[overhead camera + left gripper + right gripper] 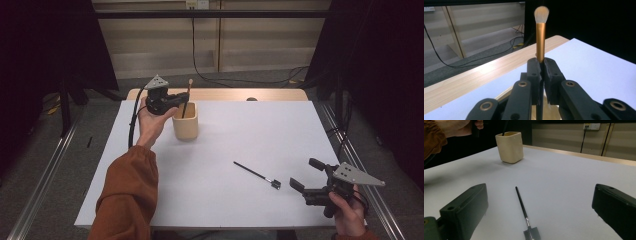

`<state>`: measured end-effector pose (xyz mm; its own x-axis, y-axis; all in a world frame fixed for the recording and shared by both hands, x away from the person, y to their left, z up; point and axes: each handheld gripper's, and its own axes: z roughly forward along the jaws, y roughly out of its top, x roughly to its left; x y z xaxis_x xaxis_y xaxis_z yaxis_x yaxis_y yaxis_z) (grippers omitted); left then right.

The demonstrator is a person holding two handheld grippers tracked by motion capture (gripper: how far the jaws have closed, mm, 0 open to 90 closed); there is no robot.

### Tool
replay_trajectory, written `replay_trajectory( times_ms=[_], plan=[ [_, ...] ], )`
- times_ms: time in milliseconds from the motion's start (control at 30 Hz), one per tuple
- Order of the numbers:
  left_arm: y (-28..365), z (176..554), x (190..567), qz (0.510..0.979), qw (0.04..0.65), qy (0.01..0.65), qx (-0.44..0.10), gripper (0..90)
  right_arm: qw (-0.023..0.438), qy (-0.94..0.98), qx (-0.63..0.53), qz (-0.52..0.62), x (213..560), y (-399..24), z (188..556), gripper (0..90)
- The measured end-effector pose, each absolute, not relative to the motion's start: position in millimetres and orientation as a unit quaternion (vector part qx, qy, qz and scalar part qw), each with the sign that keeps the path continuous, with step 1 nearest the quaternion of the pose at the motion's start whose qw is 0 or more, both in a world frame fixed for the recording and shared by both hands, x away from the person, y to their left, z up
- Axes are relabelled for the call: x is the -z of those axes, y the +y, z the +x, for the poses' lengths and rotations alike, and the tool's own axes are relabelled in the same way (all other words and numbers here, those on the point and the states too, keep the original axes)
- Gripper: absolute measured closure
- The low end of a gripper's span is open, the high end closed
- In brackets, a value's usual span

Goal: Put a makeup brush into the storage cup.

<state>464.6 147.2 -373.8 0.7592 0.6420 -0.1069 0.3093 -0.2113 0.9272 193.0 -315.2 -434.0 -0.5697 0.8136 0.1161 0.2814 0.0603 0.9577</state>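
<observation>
A thin black brush with a flat dark head (256, 174) lies on the white tabletop (250, 130) towards its near right corner. Beyond the far wooden edge, black cables (210, 75) trail across the grey floor (45, 150).

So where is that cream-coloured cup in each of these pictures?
High view: the cream cup stands left of centre on the white table, under the left gripper.
Left gripper view: a sliver of its rim at the bottom, behind the jaws.
Right gripper view: upper left.
Shared landmark: the gold-handled brush standing in it.
</observation>
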Motion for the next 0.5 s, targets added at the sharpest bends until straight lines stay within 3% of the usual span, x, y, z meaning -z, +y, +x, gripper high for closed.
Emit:
replay_trajectory(
  times_ms=[500],
  plan=[
    [149, 461, 387, 0.764, 0.545, 0.314, -0.146, 83.8, 0.236, 0.689, -0.557, 0.398, 434, -314, 193, 0.0]
  ],
)
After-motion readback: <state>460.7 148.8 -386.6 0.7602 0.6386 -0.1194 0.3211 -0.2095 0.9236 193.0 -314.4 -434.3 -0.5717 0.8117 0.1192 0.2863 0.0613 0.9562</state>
